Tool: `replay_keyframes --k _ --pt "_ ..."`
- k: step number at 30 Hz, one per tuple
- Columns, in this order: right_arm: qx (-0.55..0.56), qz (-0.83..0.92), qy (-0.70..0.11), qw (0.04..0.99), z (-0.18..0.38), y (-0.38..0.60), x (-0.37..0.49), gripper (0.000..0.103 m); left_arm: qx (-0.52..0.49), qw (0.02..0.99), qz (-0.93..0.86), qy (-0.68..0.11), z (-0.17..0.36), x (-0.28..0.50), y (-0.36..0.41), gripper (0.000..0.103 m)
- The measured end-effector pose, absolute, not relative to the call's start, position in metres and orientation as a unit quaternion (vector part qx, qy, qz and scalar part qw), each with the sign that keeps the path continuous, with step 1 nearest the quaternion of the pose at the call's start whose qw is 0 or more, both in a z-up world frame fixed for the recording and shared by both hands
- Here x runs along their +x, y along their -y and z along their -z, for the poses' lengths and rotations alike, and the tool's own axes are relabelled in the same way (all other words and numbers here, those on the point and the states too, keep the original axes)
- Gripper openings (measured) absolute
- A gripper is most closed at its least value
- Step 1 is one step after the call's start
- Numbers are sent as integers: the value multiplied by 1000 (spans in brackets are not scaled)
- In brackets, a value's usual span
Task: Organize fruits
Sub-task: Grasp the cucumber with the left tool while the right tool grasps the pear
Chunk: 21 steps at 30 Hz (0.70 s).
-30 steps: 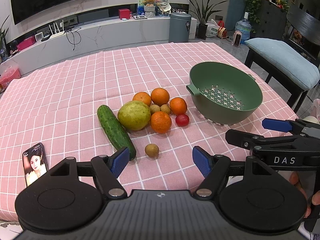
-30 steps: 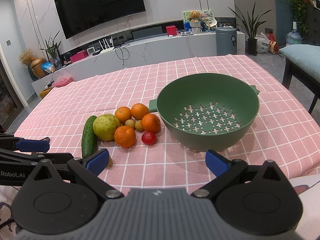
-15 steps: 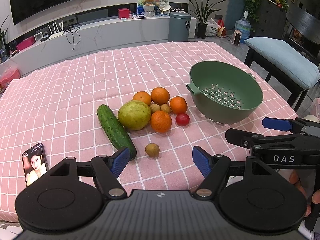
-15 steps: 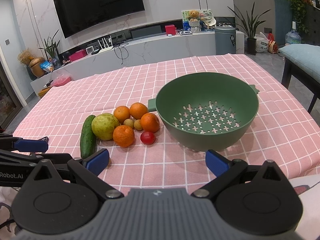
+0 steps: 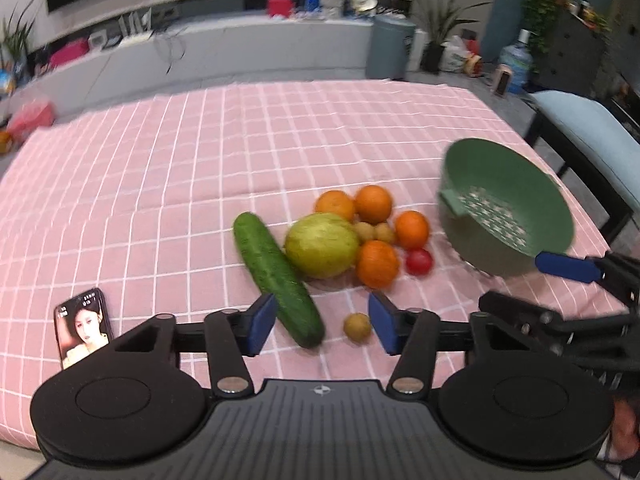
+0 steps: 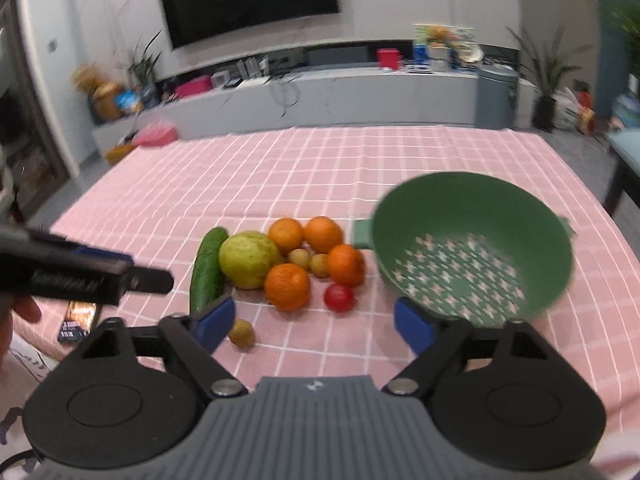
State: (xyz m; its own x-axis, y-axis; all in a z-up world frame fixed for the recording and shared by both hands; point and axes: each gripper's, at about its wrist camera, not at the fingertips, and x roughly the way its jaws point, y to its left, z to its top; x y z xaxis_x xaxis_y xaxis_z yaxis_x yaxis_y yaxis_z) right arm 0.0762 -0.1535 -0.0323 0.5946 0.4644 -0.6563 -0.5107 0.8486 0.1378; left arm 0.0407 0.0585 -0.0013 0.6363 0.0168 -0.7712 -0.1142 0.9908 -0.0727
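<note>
A pile of fruit lies mid-table: several oranges [image 5: 377, 263], a large green-yellow fruit [image 5: 321, 245], a cucumber [image 5: 276, 272], a red tomato [image 5: 419, 261] and small brown fruits [image 5: 357, 325]. A green colander [image 5: 505, 208] stands to their right, empty. My left gripper [image 5: 322, 324] is open and empty, just short of the cucumber's near end and the loose brown fruit. My right gripper [image 6: 314, 322] is open and empty, in front of the pile [image 6: 286, 284] and the colander [image 6: 472, 240].
A phone [image 5: 83, 326] lies face up at the table's near left. The pink checked cloth [image 5: 200, 168] covers the table. A padded bench [image 5: 592, 136] stands off the right edge. The other gripper shows at each view's side.
Both grippers have moved forward and leftward toward the fruit pile; the views are blurred by motion. The left gripper's fingers now stand closer together. The fruit and the colander have not moved.
</note>
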Motion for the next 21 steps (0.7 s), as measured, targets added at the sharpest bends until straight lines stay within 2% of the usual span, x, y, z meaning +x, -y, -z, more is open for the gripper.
replay_keyframes --k 2,4,12,21 --pt "-55 -289 -359 885 35 137 84 73 -79 894 -43 -440 10 53 -71 54" --pt "-84 -304 -360 878 39 120 93 69 -95 883 -45 -457 20 63 -78 54" --pt "-172 -357 -363 844 63 70 132 67 -117 836 -67 -531 66 95 -96 54" --pt "-240 -406 -357 806 89 37 153 67 -157 830 -46 -533 81 108 -104 61"
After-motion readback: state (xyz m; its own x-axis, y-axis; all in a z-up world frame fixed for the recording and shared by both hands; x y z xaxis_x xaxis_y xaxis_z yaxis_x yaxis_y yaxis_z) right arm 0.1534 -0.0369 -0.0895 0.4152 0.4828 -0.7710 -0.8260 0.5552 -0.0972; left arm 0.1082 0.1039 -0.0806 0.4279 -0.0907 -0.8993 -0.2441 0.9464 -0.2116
